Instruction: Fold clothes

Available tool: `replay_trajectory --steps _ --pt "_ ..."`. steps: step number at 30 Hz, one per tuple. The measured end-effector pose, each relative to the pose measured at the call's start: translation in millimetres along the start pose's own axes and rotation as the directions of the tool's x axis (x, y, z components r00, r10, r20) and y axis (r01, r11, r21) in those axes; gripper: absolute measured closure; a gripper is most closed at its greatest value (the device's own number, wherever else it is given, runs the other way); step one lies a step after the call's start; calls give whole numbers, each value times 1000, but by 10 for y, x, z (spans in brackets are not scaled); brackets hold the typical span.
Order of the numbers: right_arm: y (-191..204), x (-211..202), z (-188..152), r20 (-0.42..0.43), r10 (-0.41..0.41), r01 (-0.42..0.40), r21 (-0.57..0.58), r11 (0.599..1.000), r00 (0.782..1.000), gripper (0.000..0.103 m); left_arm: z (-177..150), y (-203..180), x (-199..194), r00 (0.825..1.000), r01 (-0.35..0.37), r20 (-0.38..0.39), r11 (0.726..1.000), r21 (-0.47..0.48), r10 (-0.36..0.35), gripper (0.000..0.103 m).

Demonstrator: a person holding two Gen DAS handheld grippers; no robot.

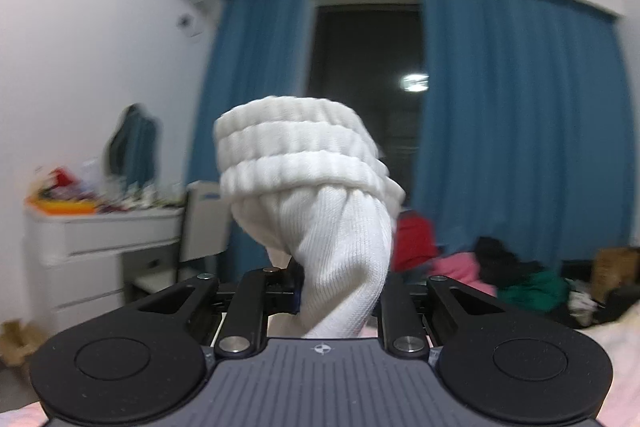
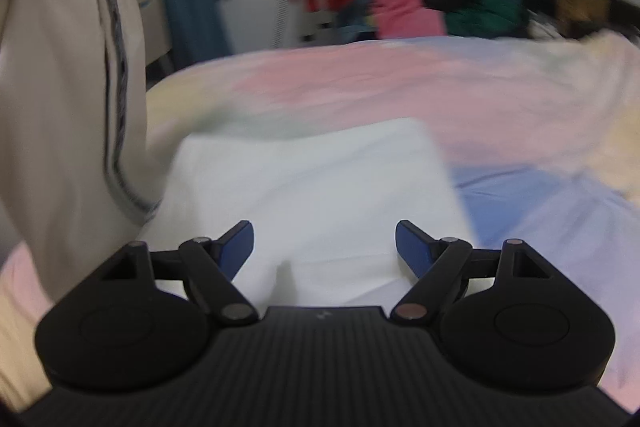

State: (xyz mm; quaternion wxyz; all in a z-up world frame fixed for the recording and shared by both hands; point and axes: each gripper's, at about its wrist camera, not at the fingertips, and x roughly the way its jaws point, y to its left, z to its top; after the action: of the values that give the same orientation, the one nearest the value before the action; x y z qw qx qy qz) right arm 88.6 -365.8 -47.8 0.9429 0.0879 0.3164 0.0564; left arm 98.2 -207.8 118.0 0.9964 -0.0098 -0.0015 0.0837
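In the left wrist view my left gripper (image 1: pixel 340 291) is shut on a white garment; its ribbed elastic waistband (image 1: pixel 300 151) bunches up above the fingers and hides them. In the right wrist view the same white garment (image 2: pixel 68 87), with a dark side stripe, hangs at the left from the left gripper at the top left corner, and its lower part (image 2: pixel 312 187) lies on the bed. My right gripper (image 2: pixel 325 247) is open and empty, just above that lying part. The view is blurred.
The bed (image 2: pixel 400 79) has a pastel pink, blue and yellow cover. A pile of red, pink, black and green clothes (image 2: pixel 420 3) lies beyond it. Blue curtains (image 1: pixel 520 115) and a dark window are behind. A white dresser (image 1: pixel 100 239) with clutter stands at the left.
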Motion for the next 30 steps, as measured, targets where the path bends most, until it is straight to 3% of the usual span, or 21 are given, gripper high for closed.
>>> replay_trajectory --steps 5,8,13,17,20,22,24,30 --pt "-526 -169 148 67 -105 96 122 988 992 23 -392 -796 0 992 125 -4 986 106 -126 85" --pt "-886 -229 161 76 -154 130 258 957 985 23 -831 -1154 43 980 196 -56 959 204 -188 85" --pt "-1292 -220 90 68 -171 125 437 891 983 23 -1414 -1499 23 953 293 -188 883 368 -238 82" --pt "-1278 -181 90 67 -154 110 431 896 986 23 -1873 -1764 2 920 375 -297 794 479 -255 77" --pt "-1244 -161 103 67 -143 102 419 902 988 23 -1865 -1642 -21 911 389 -331 780 490 -246 70" --pt "-1254 -146 117 64 -135 96 420 902 989 23 -1819 -1474 -57 904 398 -353 771 497 -239 60" --pt "-1268 -139 119 63 -130 91 423 901 990 23 -1774 -1305 -93 897 408 -375 762 503 -232 43" --pt "-1253 -153 136 76 -121 78 419 905 990 23 -1637 -798 -201 873 437 -441 735 518 -208 24"
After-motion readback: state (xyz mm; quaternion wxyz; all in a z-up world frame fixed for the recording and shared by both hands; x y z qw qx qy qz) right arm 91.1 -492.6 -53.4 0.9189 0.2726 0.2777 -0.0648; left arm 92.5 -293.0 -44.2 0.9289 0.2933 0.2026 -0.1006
